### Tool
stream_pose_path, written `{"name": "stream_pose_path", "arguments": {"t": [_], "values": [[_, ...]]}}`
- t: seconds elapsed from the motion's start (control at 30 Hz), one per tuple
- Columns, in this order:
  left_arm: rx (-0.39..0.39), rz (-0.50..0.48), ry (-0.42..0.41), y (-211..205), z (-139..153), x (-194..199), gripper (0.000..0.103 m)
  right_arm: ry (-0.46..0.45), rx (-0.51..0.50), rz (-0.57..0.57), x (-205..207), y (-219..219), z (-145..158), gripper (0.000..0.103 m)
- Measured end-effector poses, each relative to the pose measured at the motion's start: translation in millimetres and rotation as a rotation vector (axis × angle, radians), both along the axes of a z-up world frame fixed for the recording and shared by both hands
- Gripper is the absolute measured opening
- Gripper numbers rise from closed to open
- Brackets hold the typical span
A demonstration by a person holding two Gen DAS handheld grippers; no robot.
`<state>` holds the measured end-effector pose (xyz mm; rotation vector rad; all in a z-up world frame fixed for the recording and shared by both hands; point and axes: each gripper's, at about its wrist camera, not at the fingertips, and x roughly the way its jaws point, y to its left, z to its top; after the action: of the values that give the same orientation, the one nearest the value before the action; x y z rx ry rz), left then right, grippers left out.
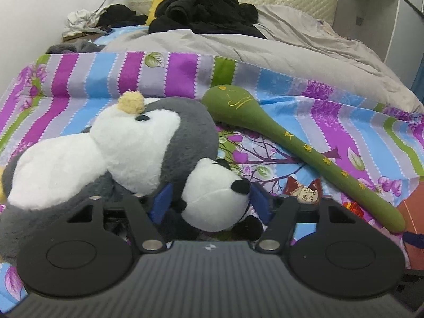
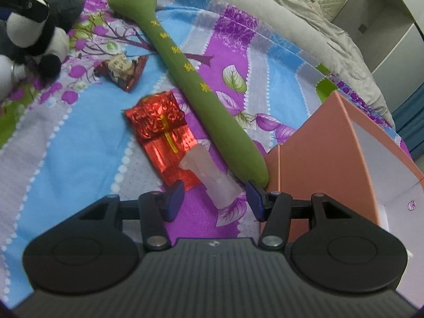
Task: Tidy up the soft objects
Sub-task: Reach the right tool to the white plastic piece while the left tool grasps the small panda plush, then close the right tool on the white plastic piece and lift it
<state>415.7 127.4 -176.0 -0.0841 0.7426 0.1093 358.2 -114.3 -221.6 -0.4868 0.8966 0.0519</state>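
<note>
1. Panda plush (image 1: 214, 201) is framed between the blue pads of the left gripper (image 1: 209, 201), lying on the striped bedsheet (image 1: 331, 111) against the larger grey-and-white penguin plush (image 1: 137, 143). Jaws are about half open; whether the pads already press the fabric cannot be told, so no grip is assumed.
2. Translucent soft tube (image 2: 212, 177) lies between the pads of the right gripper (image 2: 214, 198), on the sheet, one end over the red foil packet (image 2: 164, 143). Jaws half open with a visible gap on both sides: nothing held.
3. Step in hand is judged as a double pick, panda left and tube right, likely for the pink box (image 2: 328, 143) just right of the tube.
4. To be done well: panda should be pinched on the head or body mass, not an ear or limb, so it does not swing; penguin fur must be kept out of the jaws.
5. Tube should be closed on at mid-length and squarely; it looks squashy and slick, so a light squeeze is advised. Foil edge is to be kept clear of the left pad.
6. Green plush stick (image 2: 185, 63) rests touching the box corner beside the right pad; snag risk on lift.
7. Appearance: panda black and white, short pile, black nose; tube milky and flared at one end.
</note>
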Motion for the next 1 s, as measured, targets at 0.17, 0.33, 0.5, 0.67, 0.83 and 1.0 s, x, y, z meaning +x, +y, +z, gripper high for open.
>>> {"name": "stream_pose_path", "arguments": {"t": [0.17, 0.33, 0.5, 0.67, 0.83, 1.0], "values": [[0.007, -0.002, -0.012, -5, 5, -5, 0.059, -0.011, 0.0, 0.0, -2, -1, 2, 0.025], [0.004, 0.0, -0.031, -14, 16, -20, 0.058, -0.008, 0.024, 0.004, -10, -3, 10, 0.022], [-0.014, 0.01, -0.042, -21, 27, -44, 0.058, -0.021, 0.052, 0.016, -26, -3, 25, 0.021], [-0.047, 0.018, -0.038, -30, 36, -73, 0.058, -0.034, 0.072, 0.037, -48, -2, 40, 0.021], [-0.081, 0.027, -0.029, -39, 40, -107, 0.058, -0.045, 0.098, 0.052, -76, -4, 55, 0.021], [-0.1, 0.017, -0.016, -51, 40, -142, 0.058, -0.063, 0.122, 0.061, -102, -8, 67, 0.021]]}}
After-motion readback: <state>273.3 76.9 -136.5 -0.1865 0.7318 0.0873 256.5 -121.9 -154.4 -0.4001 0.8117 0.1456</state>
